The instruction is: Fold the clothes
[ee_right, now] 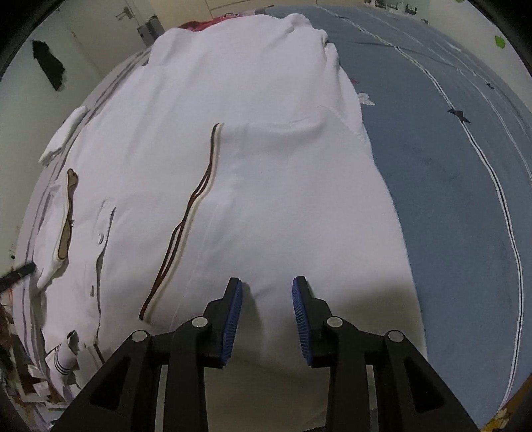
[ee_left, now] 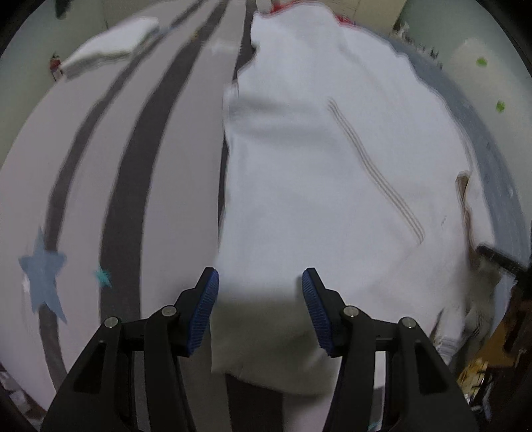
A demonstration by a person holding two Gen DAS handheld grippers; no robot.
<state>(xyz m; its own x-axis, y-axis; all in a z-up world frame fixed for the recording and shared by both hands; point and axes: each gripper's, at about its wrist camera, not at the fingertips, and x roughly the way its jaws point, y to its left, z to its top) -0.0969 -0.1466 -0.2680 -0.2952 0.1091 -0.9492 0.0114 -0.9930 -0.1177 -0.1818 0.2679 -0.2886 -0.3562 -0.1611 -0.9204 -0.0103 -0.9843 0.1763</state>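
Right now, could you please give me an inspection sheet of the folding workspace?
Surface: bed cover, blue on one side, pale with dark stripes on the other.
Job's things: white garment spread flat, striped trim across it.
Clutter: folded white item further off; red fabric beyond the garment.
Grippers: left hand-held gripper open over the garment's edge; right hand-held gripper open above it.
Cables: nothing seen.
Surroundings: door, pale walls.
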